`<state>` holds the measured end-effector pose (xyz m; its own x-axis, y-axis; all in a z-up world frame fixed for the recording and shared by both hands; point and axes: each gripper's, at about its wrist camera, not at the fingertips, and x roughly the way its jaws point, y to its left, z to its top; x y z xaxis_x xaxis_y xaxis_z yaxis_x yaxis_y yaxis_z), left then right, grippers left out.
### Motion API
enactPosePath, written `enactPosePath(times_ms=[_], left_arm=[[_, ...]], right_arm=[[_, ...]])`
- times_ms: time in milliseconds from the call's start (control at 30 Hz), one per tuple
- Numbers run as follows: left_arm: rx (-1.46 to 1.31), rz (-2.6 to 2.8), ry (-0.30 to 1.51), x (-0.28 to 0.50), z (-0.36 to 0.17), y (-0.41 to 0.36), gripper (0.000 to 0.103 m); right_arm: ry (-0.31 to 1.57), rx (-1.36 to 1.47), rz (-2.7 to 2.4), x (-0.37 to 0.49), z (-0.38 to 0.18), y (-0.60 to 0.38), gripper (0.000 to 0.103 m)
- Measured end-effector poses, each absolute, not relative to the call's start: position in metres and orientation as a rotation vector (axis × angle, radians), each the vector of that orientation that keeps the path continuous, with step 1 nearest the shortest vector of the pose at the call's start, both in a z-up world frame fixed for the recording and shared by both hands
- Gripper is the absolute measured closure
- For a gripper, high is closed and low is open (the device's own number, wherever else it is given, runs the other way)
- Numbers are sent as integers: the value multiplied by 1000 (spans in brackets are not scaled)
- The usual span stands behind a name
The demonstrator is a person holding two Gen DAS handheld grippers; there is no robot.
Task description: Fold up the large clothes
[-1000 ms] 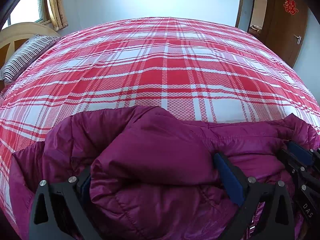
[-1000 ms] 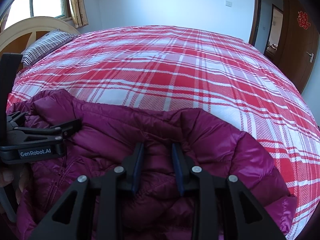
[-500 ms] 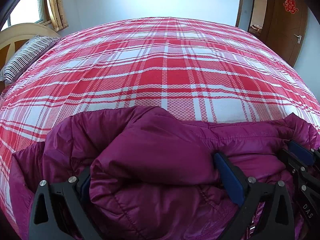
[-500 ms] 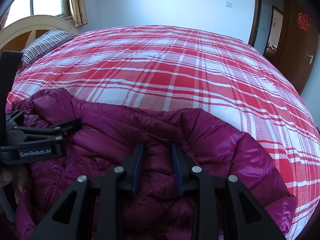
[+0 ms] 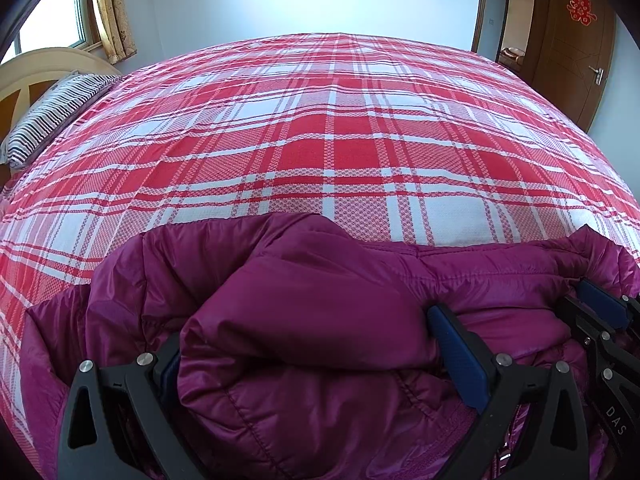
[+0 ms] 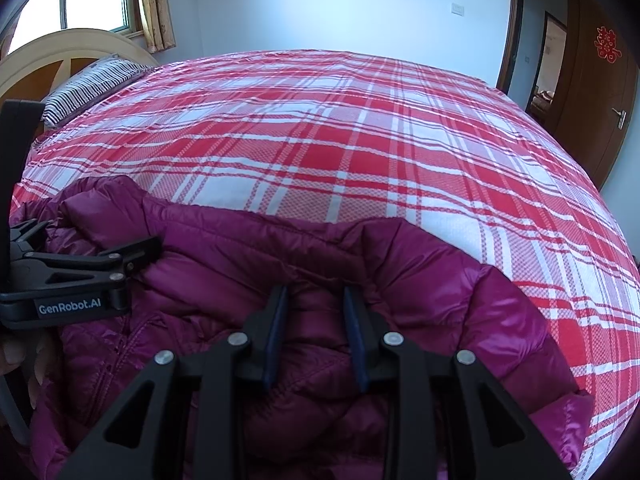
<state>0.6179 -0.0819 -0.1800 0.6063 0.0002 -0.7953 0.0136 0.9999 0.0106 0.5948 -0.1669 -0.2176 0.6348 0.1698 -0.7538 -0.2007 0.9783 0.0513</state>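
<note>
Your biggest risk here is the slick, puffy fabric of the purple down jacket: it can squirt out of a pinch or spring back open, so a fold may undo itself the moment you let go. The left hand-held gripper has its jaws spread wide around a thick roll of the jacket, and the blue pads look pressed against that roll on both sides; if you lift with so much bulk between them, I judge the outer layers could slide free and leave you holding only part of it. The right hand-held gripper has its jaws fairly close together with a ridge of quilted fabric pinched between the pads, so it appears to be gripping the jacket; a thin pinch like that may drag a single layer rather than the whole panel. Your two tools are near each other, and pulling unevenly could twist the garment. The jacket lies bunched at the near edge of the bed, on the red and white plaid cover, directly under and between both tools, with most of the bed beyond it and a striped pillow far off by the headboard.
</note>
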Motion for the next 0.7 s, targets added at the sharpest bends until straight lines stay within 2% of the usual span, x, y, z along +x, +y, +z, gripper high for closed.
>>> enactPosePath(times_ms=[167,200,233,300,467,600,700], left_arm=[[21,-12,943,612,-151,-75,1],[17,-28,918,601,-136,-71,1],[4,-49,891,587,-119,-63,1],[-33,-103,834,544,-88,-42,1],[-32,-158,752,403,-59,21,1],[-67,-149,799,309,-81,62,1],[-90,-132,841,259,-101,78,1]], right_arm=[[899,-75,230,599,-209,-166,70],[907,-68,245,597,-203,-169,65],[898,-42,252,590,-192,-178,49],[861,-7,259,562,-167,-197,31],[890,-12,331,456,-134,-239,31],[948,39,342,357,-132,-288,25],[988,87,323,289,-141,-319,25]])
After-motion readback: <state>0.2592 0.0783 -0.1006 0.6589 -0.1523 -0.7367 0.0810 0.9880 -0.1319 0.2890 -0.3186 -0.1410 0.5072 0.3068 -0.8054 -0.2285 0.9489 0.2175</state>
